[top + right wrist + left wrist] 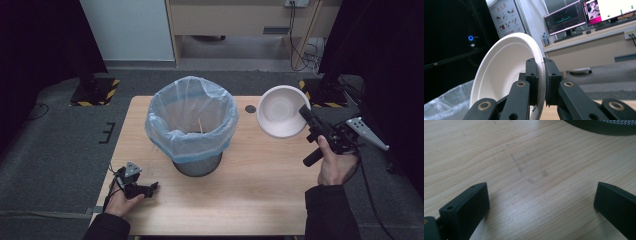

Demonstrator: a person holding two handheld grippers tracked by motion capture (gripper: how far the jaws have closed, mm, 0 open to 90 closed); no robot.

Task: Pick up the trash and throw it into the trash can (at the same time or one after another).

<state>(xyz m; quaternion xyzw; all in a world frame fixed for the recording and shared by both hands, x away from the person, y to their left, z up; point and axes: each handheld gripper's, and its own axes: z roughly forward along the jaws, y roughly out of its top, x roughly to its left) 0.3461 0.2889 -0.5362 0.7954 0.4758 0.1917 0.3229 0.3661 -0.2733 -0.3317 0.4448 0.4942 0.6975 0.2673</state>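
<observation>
Clamped on the rim of a white paper bowl (pixel 506 75), my right gripper (pixel 306 114) holds it tilted in the air beside the lined waste bin (pixel 192 125), above the table's (pixel 260 185) far right corner. My left gripper (pixel 154 186) rests spread and empty on the wood near the bin's foot. To tip the bowl cleanly, I should carry it over the bag's mouth before turning it further, keeping the pinch firm on that thin rim.
</observation>
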